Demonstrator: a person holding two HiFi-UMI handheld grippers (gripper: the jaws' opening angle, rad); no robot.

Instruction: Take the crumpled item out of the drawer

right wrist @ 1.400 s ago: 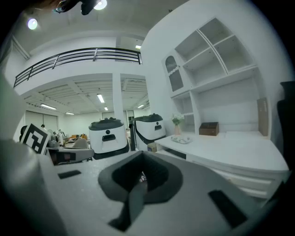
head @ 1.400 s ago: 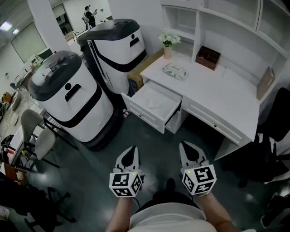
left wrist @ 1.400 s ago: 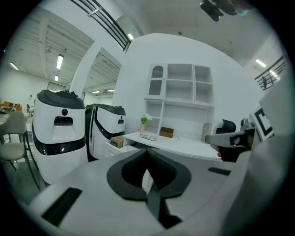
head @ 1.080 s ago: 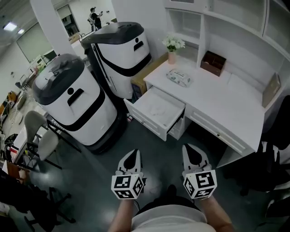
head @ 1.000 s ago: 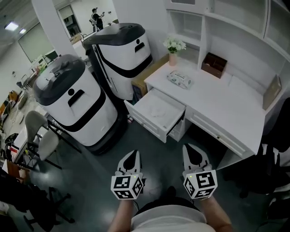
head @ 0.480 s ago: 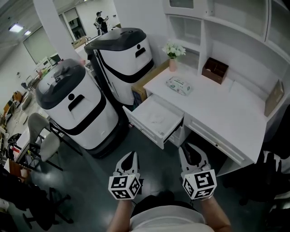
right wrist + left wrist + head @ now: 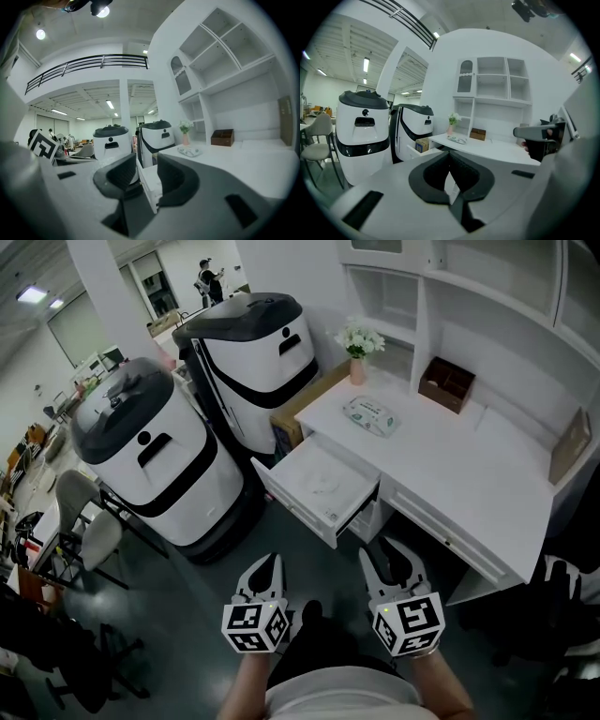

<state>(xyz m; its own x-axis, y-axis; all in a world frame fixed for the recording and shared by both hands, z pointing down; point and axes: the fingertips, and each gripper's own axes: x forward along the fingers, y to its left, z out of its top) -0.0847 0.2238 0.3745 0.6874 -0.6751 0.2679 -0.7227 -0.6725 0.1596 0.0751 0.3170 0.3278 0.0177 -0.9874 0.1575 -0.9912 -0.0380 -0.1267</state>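
Your right gripper (image 7: 389, 552), low in the frame, has just been opening its empty jaws, readying for the small white crumpled item (image 7: 323, 486), possibly paper, which lies in the open white drawer (image 7: 292, 505) at centre. Your left gripper (image 7: 266, 566) is pinched together, idle.

No legible text, no readable labels, brands or numbers
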